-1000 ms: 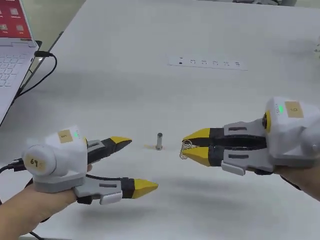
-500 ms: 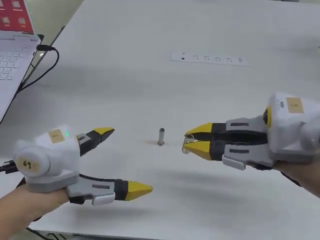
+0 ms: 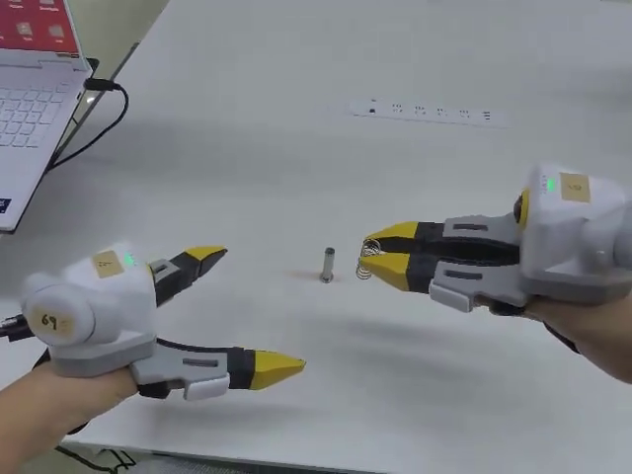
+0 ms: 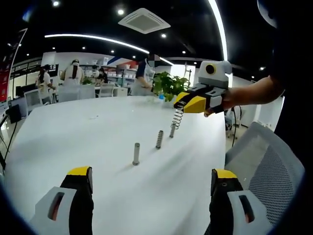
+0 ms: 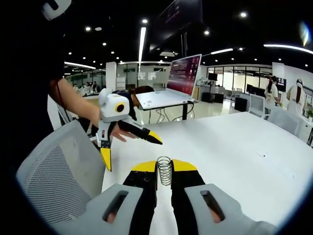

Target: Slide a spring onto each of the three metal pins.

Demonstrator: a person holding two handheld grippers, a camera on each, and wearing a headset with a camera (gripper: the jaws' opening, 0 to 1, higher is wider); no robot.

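Left of the bare pin (image 3: pixel 327 265) and nearer the person, the left gripper (image 3: pixel 242 311) has its jaws spread wide and holds nothing. Just right of that pin, the right gripper (image 3: pixel 380 257) is closed narrow on a spring (image 3: pixel 368 261), which hangs from its tips close beside the pin but not touching it. In the left gripper view a second pin (image 4: pixel 159 139) and third pin (image 4: pixel 172 130) stand in line beyond the bare one, both seemingly wearing springs.
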